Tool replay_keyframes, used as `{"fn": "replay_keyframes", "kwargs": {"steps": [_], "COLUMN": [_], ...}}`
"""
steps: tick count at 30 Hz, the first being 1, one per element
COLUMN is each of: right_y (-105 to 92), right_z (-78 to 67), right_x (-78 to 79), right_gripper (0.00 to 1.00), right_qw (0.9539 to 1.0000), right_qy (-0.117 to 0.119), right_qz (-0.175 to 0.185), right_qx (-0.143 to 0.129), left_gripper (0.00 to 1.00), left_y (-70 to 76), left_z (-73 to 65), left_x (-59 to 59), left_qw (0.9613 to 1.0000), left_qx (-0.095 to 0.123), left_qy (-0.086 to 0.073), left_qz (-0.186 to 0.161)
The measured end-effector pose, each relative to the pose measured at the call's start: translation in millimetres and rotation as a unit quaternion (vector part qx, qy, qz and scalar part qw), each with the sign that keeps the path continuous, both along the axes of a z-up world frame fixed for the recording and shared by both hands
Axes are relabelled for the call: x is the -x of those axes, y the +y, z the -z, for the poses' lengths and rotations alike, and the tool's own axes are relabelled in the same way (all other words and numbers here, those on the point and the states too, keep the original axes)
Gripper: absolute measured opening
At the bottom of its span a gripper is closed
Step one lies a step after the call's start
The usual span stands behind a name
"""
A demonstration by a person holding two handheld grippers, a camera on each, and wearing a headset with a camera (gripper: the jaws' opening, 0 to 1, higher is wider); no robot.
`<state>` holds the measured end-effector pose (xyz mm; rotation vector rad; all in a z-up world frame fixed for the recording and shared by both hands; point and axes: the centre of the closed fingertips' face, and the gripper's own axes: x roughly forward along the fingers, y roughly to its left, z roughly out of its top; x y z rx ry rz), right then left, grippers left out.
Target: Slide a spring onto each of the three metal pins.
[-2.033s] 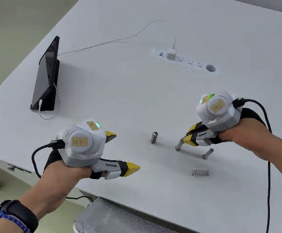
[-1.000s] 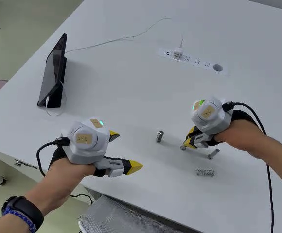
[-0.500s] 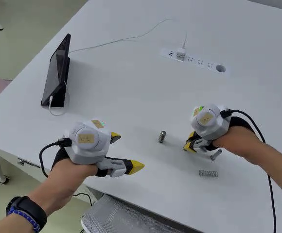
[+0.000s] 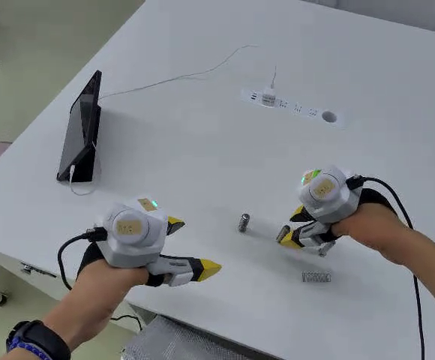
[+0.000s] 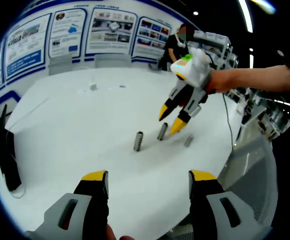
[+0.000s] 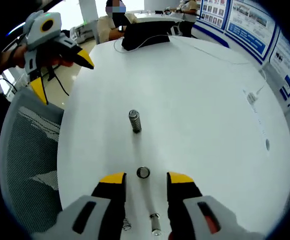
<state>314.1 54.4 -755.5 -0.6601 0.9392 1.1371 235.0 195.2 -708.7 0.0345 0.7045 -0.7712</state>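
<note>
One metal pin with a spring around it stands upright mid-table, also seen as pin and pin. A second bare pin stands between the parted jaws of my right gripper; in the right gripper view that pin sits in the gap of the open right gripper, touching neither tip. A third pin lies beside my right hand. A loose spring lies nearer the front edge. My left gripper hovers open and empty, left gripper.
A dark tablet stands propped at the left with a cable running back to a white power strip. A mesh chair back sits just under the table's front edge. People sit beyond the table in both gripper views.
The bare pin stuck out from the right gripper's tips at an angle; now it stands on the table between parted jaws. The left gripper has kept its place.
</note>
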Motion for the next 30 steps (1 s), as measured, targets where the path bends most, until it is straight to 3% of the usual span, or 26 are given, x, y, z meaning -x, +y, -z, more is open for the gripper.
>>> {"fn": "replay_keyframes", "kwargs": {"steps": [7, 11, 16, 30], "right_y": [-4.9, -11.5, -14.3, -21.5], "right_z": [-18.6, -21.4, -27.0, -29.6], "right_x": [-2.1, 0.7, 7.0, 30.7], "right_gripper": [0.39, 0.4, 0.4, 0.51], "right_qw": [0.9958, 0.9901, 0.9798, 0.9616], "right_qy": [-0.009, -0.004, 0.009, -0.001], "right_qz": [0.067, 0.106, 0.151, 0.208], "right_qx": [-0.063, -0.092, -0.131, -0.179], "left_gripper": [0.67, 0.67, 0.66, 0.67], "left_y": [-6.0, -9.3, -11.5, -19.4], "left_z": [-1.3, -4.9, -8.9, -11.4], "left_x": [1.5, 2.8, 2.0, 0.4], "left_qw": [1.0, 0.9999, 0.9999, 0.9997], "left_qx": [0.002, 0.001, 0.003, -0.002], "left_qy": [-0.002, -0.004, -0.007, -0.008], "left_qz": [0.007, 0.012, 0.015, 0.025]}}
